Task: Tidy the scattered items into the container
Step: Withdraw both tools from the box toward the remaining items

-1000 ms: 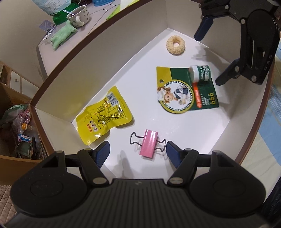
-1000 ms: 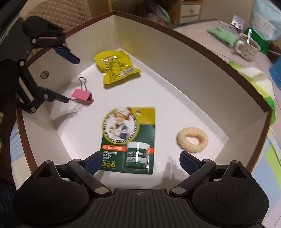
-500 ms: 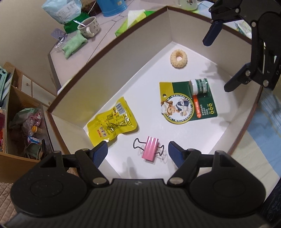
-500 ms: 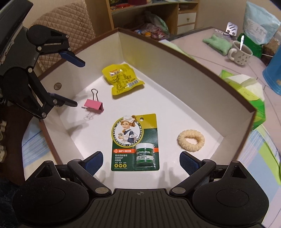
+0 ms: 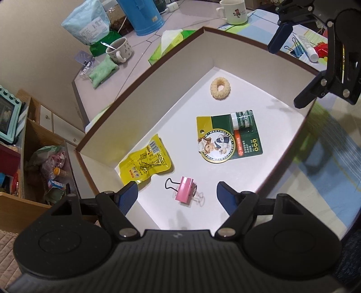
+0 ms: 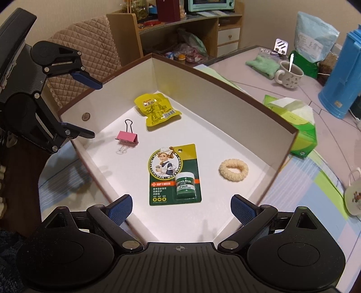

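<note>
A brown-rimmed box with a white floor holds a yellow snack packet, a pink binder clip, a green lip-salve card and a cream hair tie. My left gripper hangs open above the box's near end, over the pink clip, holding nothing. My right gripper is open and empty above the opposite end, near the salve card.
Outside the box on the table are a blue binder clip, a white tube, two mugs, a green tissue pack, a blue jug and a green cloth. A shelf unit and padded chair stand behind.
Both grippers have risen and drawn back from the box, so more of the table shows. They stay open; the items in the box have not moved.
</note>
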Motion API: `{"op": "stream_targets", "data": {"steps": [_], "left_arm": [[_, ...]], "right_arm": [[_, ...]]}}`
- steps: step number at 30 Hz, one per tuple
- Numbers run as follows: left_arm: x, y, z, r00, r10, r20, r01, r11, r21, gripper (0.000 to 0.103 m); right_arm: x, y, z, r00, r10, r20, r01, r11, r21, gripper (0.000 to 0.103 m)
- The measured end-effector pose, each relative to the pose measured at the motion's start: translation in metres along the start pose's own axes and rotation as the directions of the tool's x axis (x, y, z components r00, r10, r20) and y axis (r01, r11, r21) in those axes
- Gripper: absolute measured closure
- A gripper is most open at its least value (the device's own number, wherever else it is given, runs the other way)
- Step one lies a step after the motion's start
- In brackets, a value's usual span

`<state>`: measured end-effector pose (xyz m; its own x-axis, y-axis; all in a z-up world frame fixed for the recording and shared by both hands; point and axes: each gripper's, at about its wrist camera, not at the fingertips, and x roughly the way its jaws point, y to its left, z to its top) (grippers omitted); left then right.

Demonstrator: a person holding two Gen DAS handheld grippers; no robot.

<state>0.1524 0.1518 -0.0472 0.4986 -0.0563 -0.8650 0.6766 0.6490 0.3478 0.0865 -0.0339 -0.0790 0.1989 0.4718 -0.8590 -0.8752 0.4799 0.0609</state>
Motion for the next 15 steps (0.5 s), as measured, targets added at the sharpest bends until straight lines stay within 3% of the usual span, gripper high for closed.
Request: {"op": "stream_targets", "data": {"steps": [4,7,15], "left_arm": [[-0.013,-0.009,0.001,1.000,0.019,0.012,-0.019,1.000,-0.003,0.028],[-0.023,-0.016,0.002,0.999,0.033,0.022,-0.033,0.999,-0.005,0.021],[-0.039,-0.036,0.003,0.998,0.054,0.027,-0.054,0.998,-0.009,0.021]], "right_arm": [[-0.015,0.004,-0.008,1.000,-0.008,0.030,0.008,1.000,0.010,0.007],[-0.026,0.007,-0.014,0.999,-0.012,0.052,0.011,1.000,0.021,0.007],[-0.046,0.015,-0.026,0.996,-0.009,0.090,0.007,1.000,0.027,0.007]]}}
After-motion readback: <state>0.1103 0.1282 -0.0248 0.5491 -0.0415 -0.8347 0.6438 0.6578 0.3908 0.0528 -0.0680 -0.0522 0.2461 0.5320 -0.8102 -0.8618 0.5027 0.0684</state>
